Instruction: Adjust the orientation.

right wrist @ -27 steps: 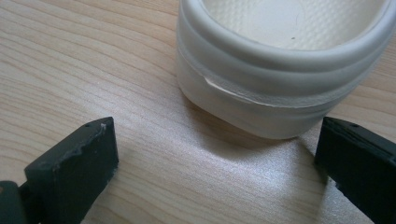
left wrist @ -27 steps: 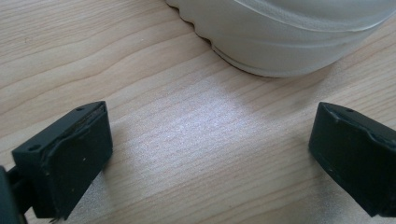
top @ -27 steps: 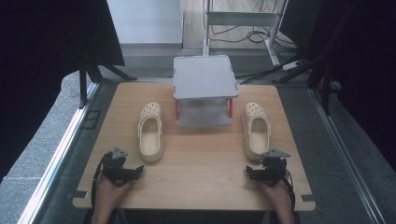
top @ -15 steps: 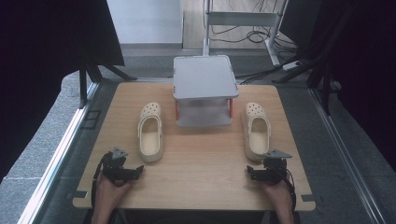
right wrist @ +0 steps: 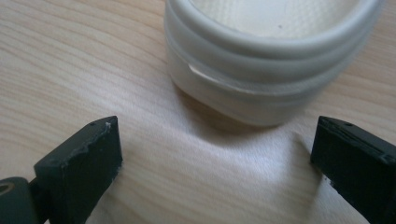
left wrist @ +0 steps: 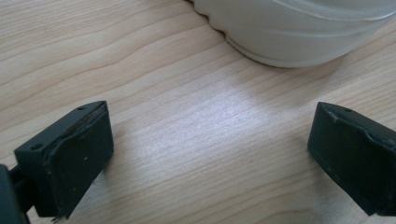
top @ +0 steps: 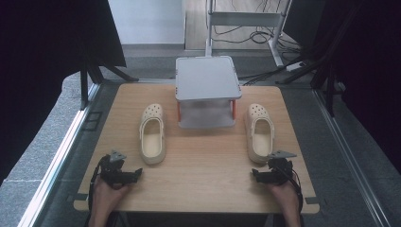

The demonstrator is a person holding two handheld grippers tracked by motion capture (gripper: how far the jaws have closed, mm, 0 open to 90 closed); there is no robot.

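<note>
Both claws rest low at the near edge of the desk (top: 203, 165), jaws spread apart and empty. The left claw (top: 124, 176) faces the left clog (top: 152, 134); the right claw (top: 267, 176) faces the right clog (top: 259, 132). The clogs flank a grey two-tier rack (top: 206, 92), probably their destination.

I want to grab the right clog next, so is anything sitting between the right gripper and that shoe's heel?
Nothing visible is. The right gripper is open, and only bare wooden table lies between its jaws and the heel of the right clog. In the high view that clog lies just ahead of the gripper.
</note>
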